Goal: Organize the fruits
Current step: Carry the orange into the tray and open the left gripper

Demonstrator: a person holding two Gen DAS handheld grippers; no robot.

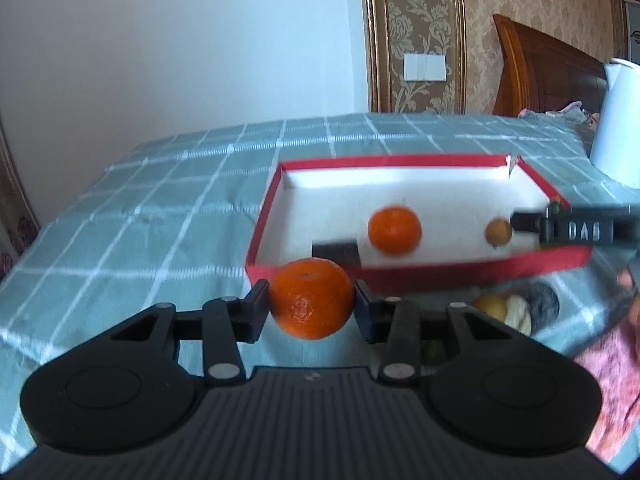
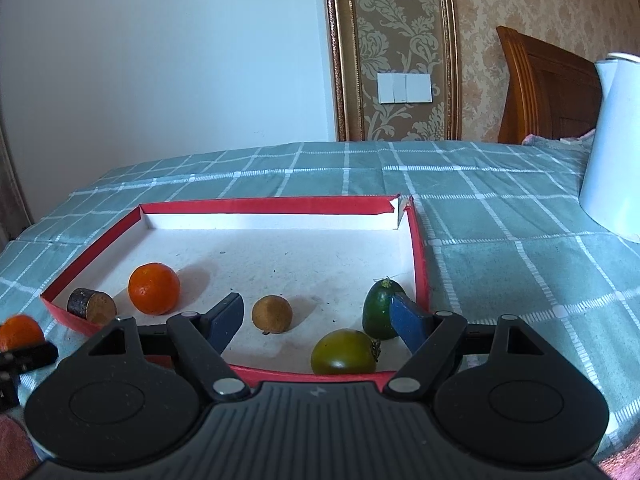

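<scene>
Left gripper [image 1: 312, 306]: matte black, ribbed housing with a small lightning-bolt mark, two round side discs, silver pivot pins, black fingers. Right gripper [image 2: 316, 320]: same build, pads dark blue, white "DAS" lettering on its side. Pink patterned sleeve [image 1: 612, 364].

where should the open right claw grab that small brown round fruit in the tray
Take the small brown fruit across its round middle, from above and the near side, where the open right claw is. It sits apart from the tangerine and green tomatoes on the tray floor, so both fingers have room. Its stem seems to point down toward the near side, so avoid that.
</scene>
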